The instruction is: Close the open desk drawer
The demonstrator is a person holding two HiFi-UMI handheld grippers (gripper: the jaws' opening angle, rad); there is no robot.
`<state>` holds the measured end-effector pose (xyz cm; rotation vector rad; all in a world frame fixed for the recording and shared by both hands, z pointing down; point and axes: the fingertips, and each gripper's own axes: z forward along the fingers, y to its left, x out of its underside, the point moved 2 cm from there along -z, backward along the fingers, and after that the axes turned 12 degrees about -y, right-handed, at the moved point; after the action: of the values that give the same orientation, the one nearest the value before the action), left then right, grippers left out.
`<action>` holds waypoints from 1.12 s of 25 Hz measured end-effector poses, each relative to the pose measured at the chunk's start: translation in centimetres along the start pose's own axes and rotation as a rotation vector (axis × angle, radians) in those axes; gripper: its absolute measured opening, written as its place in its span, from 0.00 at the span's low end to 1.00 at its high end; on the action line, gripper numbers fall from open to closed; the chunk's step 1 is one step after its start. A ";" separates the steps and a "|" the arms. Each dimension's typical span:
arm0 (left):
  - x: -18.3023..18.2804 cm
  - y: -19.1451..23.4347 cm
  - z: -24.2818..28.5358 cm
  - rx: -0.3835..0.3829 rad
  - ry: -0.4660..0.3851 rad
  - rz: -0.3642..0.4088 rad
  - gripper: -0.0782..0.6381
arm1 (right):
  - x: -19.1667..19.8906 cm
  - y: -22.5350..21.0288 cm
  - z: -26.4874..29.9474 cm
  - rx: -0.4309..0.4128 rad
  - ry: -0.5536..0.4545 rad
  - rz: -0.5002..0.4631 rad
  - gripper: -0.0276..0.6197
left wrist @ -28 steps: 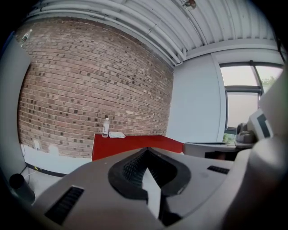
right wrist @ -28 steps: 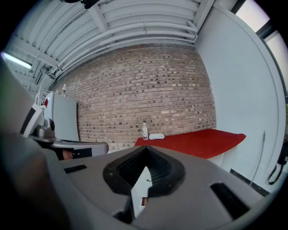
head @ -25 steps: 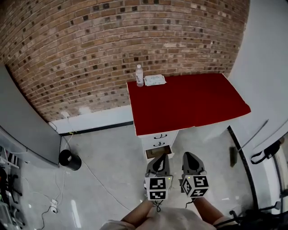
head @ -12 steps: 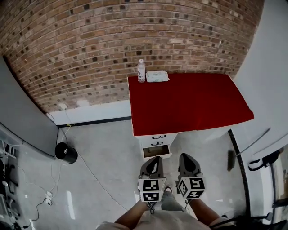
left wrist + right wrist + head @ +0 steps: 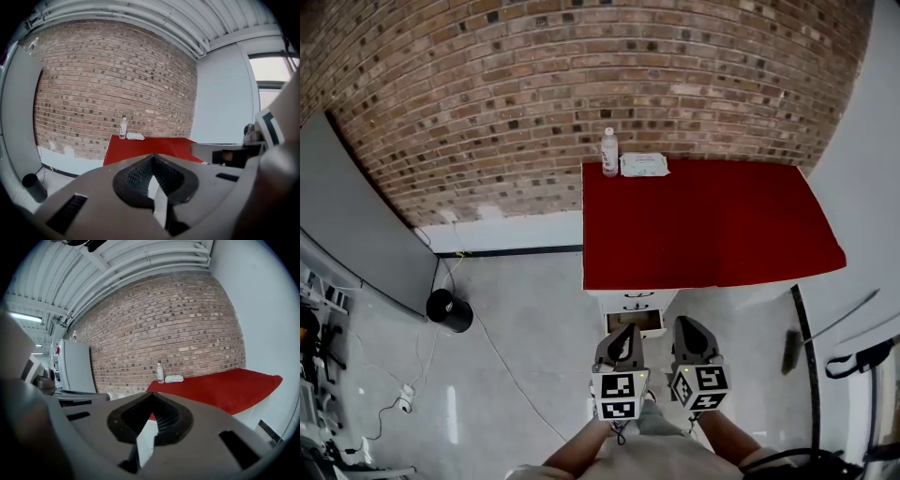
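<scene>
drawer [image 5: 634,322] open | left gripper [image 5: 625,333], right gripper [image 5: 687,326] side by side, tilted slightly down; jaws pressed together

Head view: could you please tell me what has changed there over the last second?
Mostly the camera shifted: the desk now sits further right in the picture. Left gripper and right gripper stay shut, empty, side by side in front of the drawer, which is still open. Bottle and packet have not moved.

Rough, matt brick wall [image 5: 581,94]. A smooth, matt red cloth [image 5: 703,225] hangs over smooth, white-painted drawer fronts [image 5: 636,302]. A clear plastic bottle [image 5: 609,153]. The grey floor [image 5: 525,356] has a faint sheen. The left gripper [image 5: 627,330] and right gripper [image 5: 685,325] have matt grey plastic shells.
</scene>
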<state>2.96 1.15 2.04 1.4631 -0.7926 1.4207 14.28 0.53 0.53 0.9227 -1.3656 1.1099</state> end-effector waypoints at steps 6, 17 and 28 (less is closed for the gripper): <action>3.2 0.8 0.8 -0.064 0.044 -0.037 0.11 | 2.7 -2.1 1.3 -0.008 0.048 0.029 0.04; 20.1 5.9 5.0 -0.177 0.108 -0.107 0.11 | 20.7 -8.3 4.4 -0.002 0.163 0.015 0.04; 43.4 10.8 11.8 -0.173 0.091 -0.113 0.11 | 43.1 -13.9 10.1 -0.019 0.140 -0.030 0.04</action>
<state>3.21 -7.30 47.57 1.2820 -0.7451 1.2908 20.59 -10.06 45.30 0.8328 -1.2424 1.1159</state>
